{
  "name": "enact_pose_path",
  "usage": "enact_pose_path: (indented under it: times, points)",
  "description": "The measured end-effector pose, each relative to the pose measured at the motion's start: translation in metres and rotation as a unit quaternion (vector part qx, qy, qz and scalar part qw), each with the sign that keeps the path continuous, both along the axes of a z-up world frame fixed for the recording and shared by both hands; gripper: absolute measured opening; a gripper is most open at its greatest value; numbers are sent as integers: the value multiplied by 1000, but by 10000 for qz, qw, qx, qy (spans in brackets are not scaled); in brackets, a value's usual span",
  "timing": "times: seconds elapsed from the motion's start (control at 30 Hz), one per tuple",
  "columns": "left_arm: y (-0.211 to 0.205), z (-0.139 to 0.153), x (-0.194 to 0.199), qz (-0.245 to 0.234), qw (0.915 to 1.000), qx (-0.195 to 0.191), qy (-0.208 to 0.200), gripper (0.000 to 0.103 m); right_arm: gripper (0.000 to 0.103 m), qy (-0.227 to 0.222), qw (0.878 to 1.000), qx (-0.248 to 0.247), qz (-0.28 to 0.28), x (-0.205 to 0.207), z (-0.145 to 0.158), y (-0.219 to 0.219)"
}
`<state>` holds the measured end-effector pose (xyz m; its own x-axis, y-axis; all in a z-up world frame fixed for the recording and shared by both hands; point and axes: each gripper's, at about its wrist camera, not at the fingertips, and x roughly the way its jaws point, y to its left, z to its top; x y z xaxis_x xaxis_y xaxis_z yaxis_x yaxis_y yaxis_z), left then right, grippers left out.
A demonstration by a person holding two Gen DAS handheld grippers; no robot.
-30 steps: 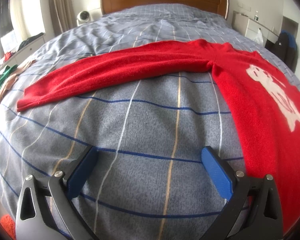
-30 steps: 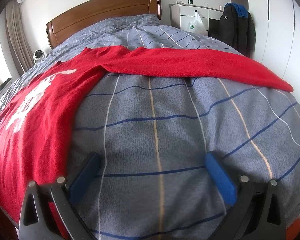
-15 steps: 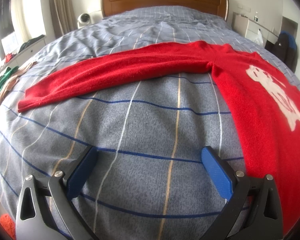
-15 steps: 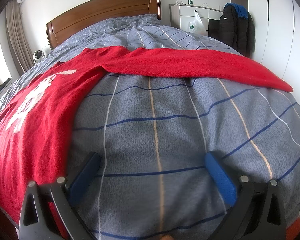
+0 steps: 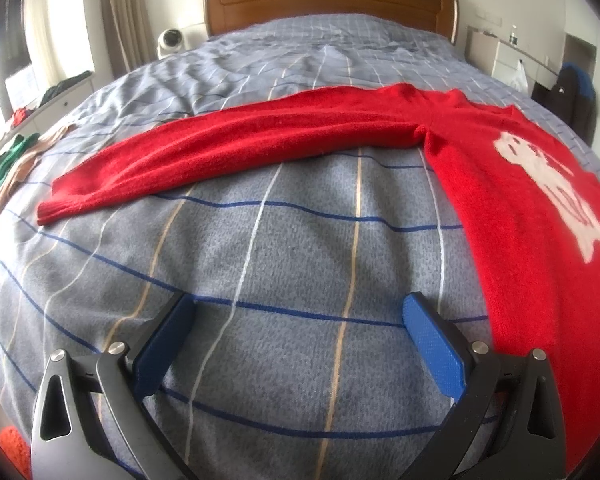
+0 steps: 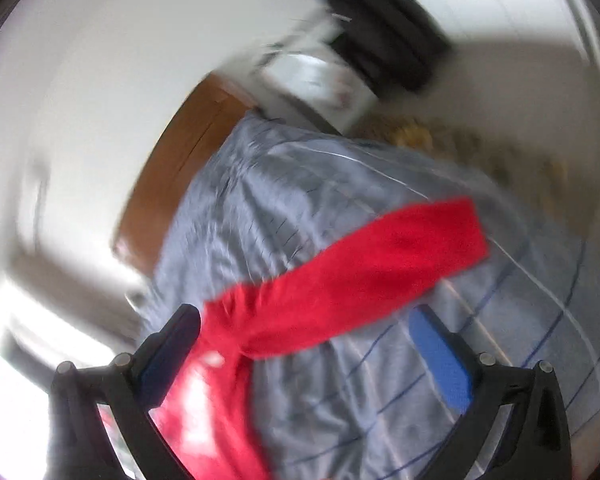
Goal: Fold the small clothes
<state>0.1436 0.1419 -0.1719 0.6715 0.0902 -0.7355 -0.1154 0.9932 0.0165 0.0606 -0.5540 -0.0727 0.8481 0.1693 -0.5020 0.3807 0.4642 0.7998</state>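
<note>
Left hand-held gripper [image 5: 296,320]: spread wide and empty, poised low over bare bedspread beside the sweater's body, probably lined up to take the near side edge or the sleeve.
Right hand-held gripper [image 6: 300,336]: also wide, nothing gripped; its view is tilted and smeared, so exact aim is unclear.
Red sweater [image 5: 500,184]: spread flat, front up, on the grey checked bed [image 5: 300,240], unfolded.
Left sleeve [image 5: 228,152]: stretched straight out sideways, cuff well away from the body.
Look: fuzzy knit, white figure [image 5: 556,184] on the chest.
</note>
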Motion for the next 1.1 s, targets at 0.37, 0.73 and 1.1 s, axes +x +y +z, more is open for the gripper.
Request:
enact_pose_path:
  times: [0.37,0.73,1.1]
  points:
    - [0,-1,-1,27,10000,8,-68,103,73,302,9935,943,-562,34,-78,-55]
    - [0,-1,-1,31,10000,12,-70,103,4,455,9956,-745,-354,77,-27,-35]
    - [0,-1,-1,29,10000,8,-68,103,4,-1158,9311,-1996,2826,204,127,220]
